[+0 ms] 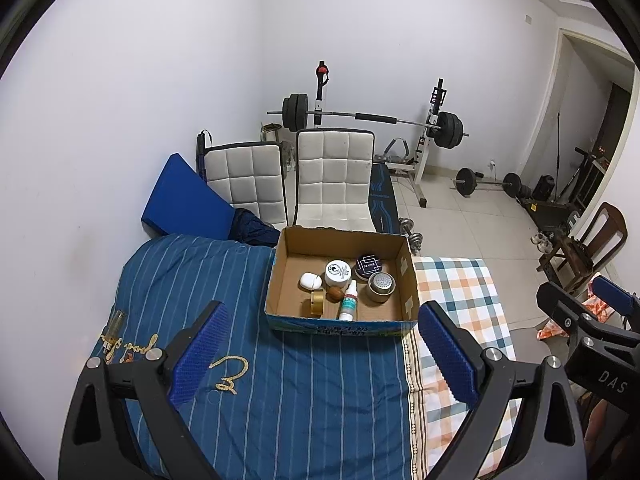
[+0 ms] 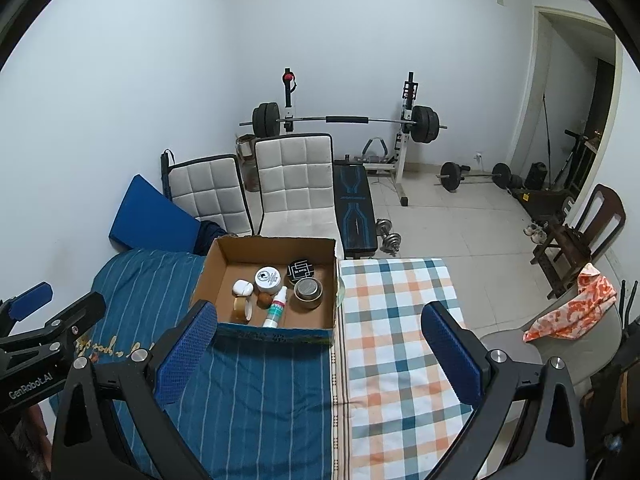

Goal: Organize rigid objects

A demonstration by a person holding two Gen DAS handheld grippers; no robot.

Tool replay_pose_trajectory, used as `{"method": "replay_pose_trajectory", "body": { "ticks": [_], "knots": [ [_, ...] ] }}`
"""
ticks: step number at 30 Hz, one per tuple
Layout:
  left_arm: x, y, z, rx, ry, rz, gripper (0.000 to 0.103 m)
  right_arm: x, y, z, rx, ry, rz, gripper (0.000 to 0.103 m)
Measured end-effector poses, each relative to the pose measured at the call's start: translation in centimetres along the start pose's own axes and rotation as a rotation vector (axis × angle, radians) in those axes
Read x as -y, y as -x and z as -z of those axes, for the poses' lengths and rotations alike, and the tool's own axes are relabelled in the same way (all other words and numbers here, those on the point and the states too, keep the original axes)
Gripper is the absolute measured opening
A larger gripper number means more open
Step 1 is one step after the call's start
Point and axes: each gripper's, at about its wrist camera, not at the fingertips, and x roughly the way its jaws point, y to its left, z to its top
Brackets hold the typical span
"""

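Cardboard box (image 1: 342,280) of jars, tape roll, bottle: ahead of my fingers on the bed. Left gripper (image 1: 324,354) and right gripper (image 2: 320,350) spread wide, empty.

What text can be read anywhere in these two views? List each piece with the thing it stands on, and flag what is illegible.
"DAS": on the black body of the right gripper, seen at the left wrist view's edge.
"GenRobot.AI": on the body of the left gripper, seen in the right wrist view.
Gold script embroidered on the blue striped bedding: upside down, unclear.
Cardboard box front print: blurred.
White jar, black tin, spray bottle labels: too small.
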Motion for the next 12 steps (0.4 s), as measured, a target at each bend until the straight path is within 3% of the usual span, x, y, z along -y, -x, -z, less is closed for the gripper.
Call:
{"method": "replay_pose_trajectory", "body": {
  "ticks": [12],
  "knots": [
    [0.27, 0.35, -0.37, 0.017, -0.001, -0.002, 0.097, 0.26, 0.28, -0.22, 0.012, -0.010, 0.008, 0.103]
  ]
}}
